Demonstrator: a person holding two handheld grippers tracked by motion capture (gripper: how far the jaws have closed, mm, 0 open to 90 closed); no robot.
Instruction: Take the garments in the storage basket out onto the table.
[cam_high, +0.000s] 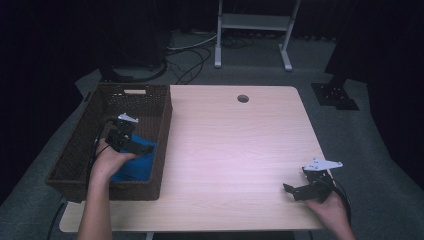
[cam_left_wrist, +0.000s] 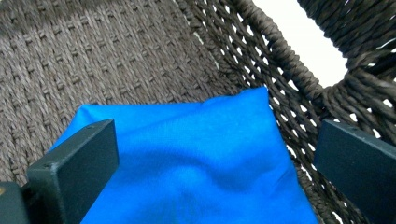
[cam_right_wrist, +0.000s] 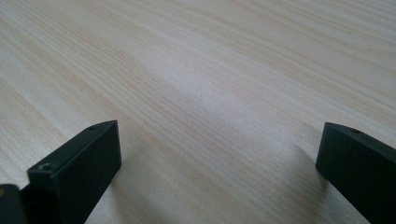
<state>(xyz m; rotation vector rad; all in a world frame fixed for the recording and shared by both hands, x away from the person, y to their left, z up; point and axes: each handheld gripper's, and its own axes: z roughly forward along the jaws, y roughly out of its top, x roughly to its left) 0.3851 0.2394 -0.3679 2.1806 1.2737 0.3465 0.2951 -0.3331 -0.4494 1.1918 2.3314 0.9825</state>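
in the high view the left gripper (cam_high: 131, 141) is down inside the basket (cam_high: 80, 150) at the table's (cam_high: 235, 150) left edge, its jaws aimed toward the basket's right wall and over the blue cloth (cam_high: 137, 167) that lies in the near right corner; the hand is placed there, i judge, to work on the cloth, either to take it or having just let it go, and the pictures do not settle which. the right gripper (cam_high: 300, 191) sits low at the table's near right corner, well apart from the basket, with bare wood ahead of its jaws; it looks parked out of the way while the other hand does the job. in the left gripper view the jaws stand wide open and hold nothing, and the cloth (cam_left_wrist: 196, 158) lies between and just beyond them, spreading from under the left jaw most of the way toward the right jaw, whose tip is over the woven wall (cam_left_wrist: 280, 79). the cloth's far edge stops short of the basket floor's back part, and its far right corner tucks up against the wall. it is a plain bright blue fabric, smooth, folded flat into a rough rectangle, with a few soft dents and a shallow crease near the middle; it should give easily under a pinch. in the right gripper view the jaws are wide open too and empty, with pale wood grain (cam_right_wrist: 210, 93) between and ahead of them.
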